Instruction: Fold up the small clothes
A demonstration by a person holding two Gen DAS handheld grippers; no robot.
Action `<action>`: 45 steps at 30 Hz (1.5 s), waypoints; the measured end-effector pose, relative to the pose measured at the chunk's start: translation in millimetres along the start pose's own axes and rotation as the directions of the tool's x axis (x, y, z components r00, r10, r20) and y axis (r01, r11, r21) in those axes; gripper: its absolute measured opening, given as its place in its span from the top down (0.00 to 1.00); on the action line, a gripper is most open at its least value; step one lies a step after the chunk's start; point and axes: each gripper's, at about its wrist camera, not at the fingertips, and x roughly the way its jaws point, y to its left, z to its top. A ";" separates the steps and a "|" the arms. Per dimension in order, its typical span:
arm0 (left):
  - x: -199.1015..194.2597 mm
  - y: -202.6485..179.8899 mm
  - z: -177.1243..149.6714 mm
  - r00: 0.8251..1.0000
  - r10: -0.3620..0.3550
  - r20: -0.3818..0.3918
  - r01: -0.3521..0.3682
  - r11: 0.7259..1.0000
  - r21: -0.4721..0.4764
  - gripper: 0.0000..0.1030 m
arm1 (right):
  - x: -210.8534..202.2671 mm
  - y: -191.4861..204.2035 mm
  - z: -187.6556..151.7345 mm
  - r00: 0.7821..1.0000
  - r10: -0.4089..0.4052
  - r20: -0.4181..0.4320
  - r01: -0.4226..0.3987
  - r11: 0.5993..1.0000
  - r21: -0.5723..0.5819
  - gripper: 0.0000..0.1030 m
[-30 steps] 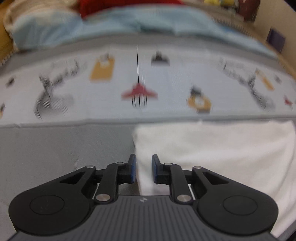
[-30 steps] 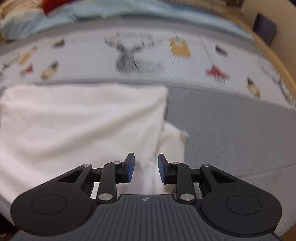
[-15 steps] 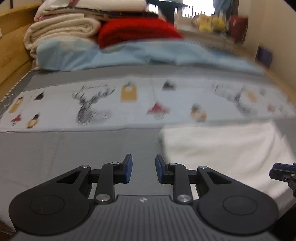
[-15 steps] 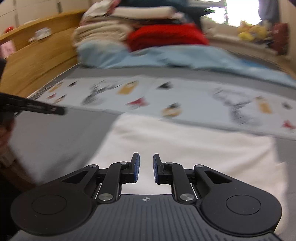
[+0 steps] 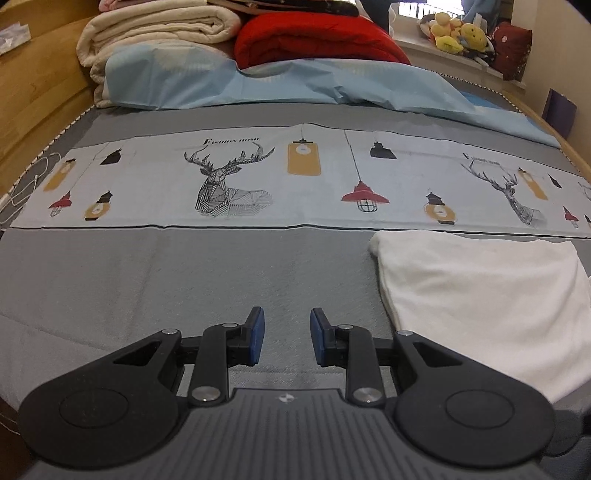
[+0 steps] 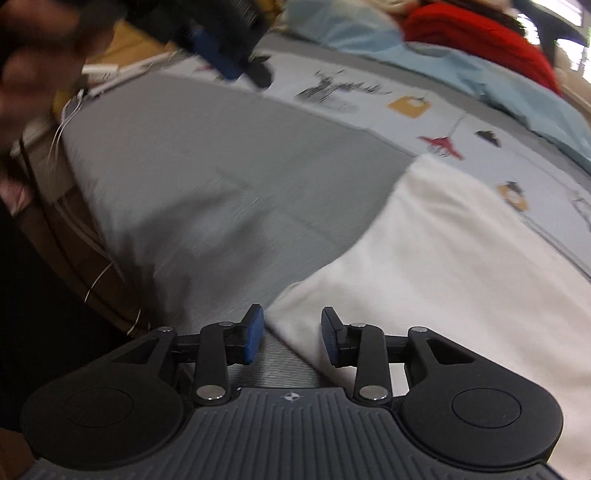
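Note:
A folded white garment point(image 5: 484, 295) lies flat on the grey bed cover point(image 5: 129, 280), at the right of the left wrist view. My left gripper point(image 5: 283, 338) hovers over bare grey cover to the garment's left, open, with nothing between its blue pads. In the right wrist view the white garment point(image 6: 461, 266) fills the right half. My right gripper point(image 6: 291, 338) sits over the garment's near left corner; its jaws are opening and the pads do not press the cloth. The left gripper point(image 6: 221, 62) and the hand holding it show blurred at the top left.
A printed strip with deer and lamps point(image 5: 258, 177) runs across the bed behind the garment. Beyond it lie a light blue sheet point(image 5: 295, 85), a red blanket point(image 5: 317, 40) and cream rolled bedding point(image 5: 155, 33). Wooden bed frame point(image 5: 33, 99) at left; plush toys point(image 5: 458, 35) on a sill.
My left gripper has slid left off the garment onto bare cover. My right gripper has swung from the garment's right edge to its near left corner, rolled, and its jaws have widened.

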 end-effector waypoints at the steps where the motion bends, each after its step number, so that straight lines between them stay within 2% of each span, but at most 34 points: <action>1: 0.1 2.6 -0.2 1.000 -0.001 -0.002 0.001 1.000 -0.005 0.71 | 6.2 3.7 -0.6 1.000 -0.008 -0.020 0.007 1.000 -0.021 0.64; 5: 4.0 11.7 -2.0 0.999 -0.019 -0.027 0.018 0.999 -0.037 0.71 | 15.1 9.4 -2.0 0.999 -0.034 -0.041 0.031 0.997 -0.073 0.65; 9: 10.8 14.5 0.3 0.998 -0.042 -0.036 0.040 0.997 -0.060 0.71 | 9.3 0.5 -0.4 0.999 -0.007 -0.033 0.006 0.999 -0.044 0.88; 11: 16.1 14.7 1.9 0.997 -0.071 -0.035 0.067 0.994 -0.090 0.71 | 1.4 -5.0 0.5 1.000 0.007 -0.014 -0.007 1.000 -0.017 0.92; 13: 25.4 13.9 2.2 0.990 -0.131 -0.044 0.124 0.981 -0.147 0.71 | -11.0 -11.0 2.9 0.999 0.020 0.028 -0.021 1.000 0.007 0.92; 14: 32.9 12.7 2.1 0.982 -0.179 -0.060 0.165 0.969 -0.182 0.68 | -18.4 -13.8 3.6 0.998 0.027 0.047 -0.029 0.999 0.023 0.93; 15: 39.2 11.0 2.5 0.973 -0.221 -0.074 0.201 0.957 -0.209 0.59 | -28.1 -17.7 4.7 0.997 0.035 0.072 -0.038 0.998 0.044 0.93; 17: 55.1 3.2 3.4 0.942 -0.320 -0.103 0.284 0.921 -0.268 0.48 | -43.3 -25.8 6.4 0.993 0.043 0.111 -0.051 0.996 0.074 0.93; 20: 75.1 -13.6 2.7 0.916 -0.381 -0.123 0.332 0.894 -0.300 0.42 | -67.1 -38.7 4.2 0.984 0.054 0.168 -0.074 0.991 0.114 0.93; 23: 100.1 -29.4 8.4 0.858 -0.480 -0.182 0.390 0.841 -0.376 0.40 | -87.2 -49.2 -0.4 0.977 0.056 0.205 -0.087 0.986 0.143 0.93; 24: 106.0 -34.6 10.8 0.845 -0.502 -0.184 0.404 0.826 -0.393 0.37 | -93.2 -52.1 -2.3 0.975 0.058 0.214 -0.091 0.985 0.147 0.93; 27: 127.4 -53.3 16.4 0.818 -0.530 -0.224 0.413 0.811 -0.414 0.36 | -104.9 -57.3 -6.7 0.972 0.062 0.228 -0.098 0.984 0.149 0.93; 30: 149.1 -68.6 18.4 0.804 -0.521 -0.285 0.386 0.823 -0.416 0.37 | -112.3 -61.9 -8.9 0.970 0.063 0.237 -0.103 0.982 0.160 0.93; 31: 154.7 -72.3 18.5 0.803 -0.516 -0.300 0.378 0.829 -0.413 0.38 | -113.7 -62.9 -9.0 0.969 0.064 0.239 -0.105 0.981 0.164 0.93; 32: 158.9 -75.4 18.3 0.805 -0.507 -0.308 0.371 0.836 -0.406 0.45 | -114.8 -63.3 -8.3 0.968 0.066 0.241 -0.109 0.980 0.168 0.93; 33: 162.0 -77.6 18.5 0.807 -0.502 -0.312 0.369 0.840 -0.397 0.66 | -116.0 -62.5 -7.5 0.968 0.069 0.242 -0.112 0.979 0.169 0.93; 34: 164.5 -78.7 18.7 0.806 -0.505 -0.311 0.375 0.840 -0.392 0.72 | -115.3 -62.1 -5.9 0.968 0.070 0.241 -0.113 0.979 0.169 0.93; 35: 164.4 -77.1 19.0 0.807 -0.508 -0.302 0.379 0.837 -0.395 0.74 | -115.4 -59.2 -4.1 0.968 0.073 0.240 -0.116 0.978 0.171 0.93; 36: 162.7 -73.1 19.1 0.811 -0.509 -0.288 0.381 0.833 -0.400 0.84 | -114.6 -57.6 -1.1 0.967 0.079 0.243 -0.124 0.977 0.176 0.93; 38: 154.4 -63.1 20.2 0.819 -0.516 -0.252 0.394 0.824 -0.406 0.88 | -109.9 -53.1 8.7 0.960 0.101 0.259 -0.151 0.972 0.182 0.93; 40: 139.1 -46.8 24.8 0.840 -0.502 -0.207 0.389 0.822 -0.416 0.90 | -109.3 -44.1 18.8 0.946 0.136 0.293 -0.193 0.966 0.175 0.93; 45: 86.7 10.8 31.8 0.912 -0.407 -0.057 0.342 0.828 -0.443 0.91 | -118.2 -30.3 38.6 0.892 0.201 0.404 -0.290 0.941 0.173 0.93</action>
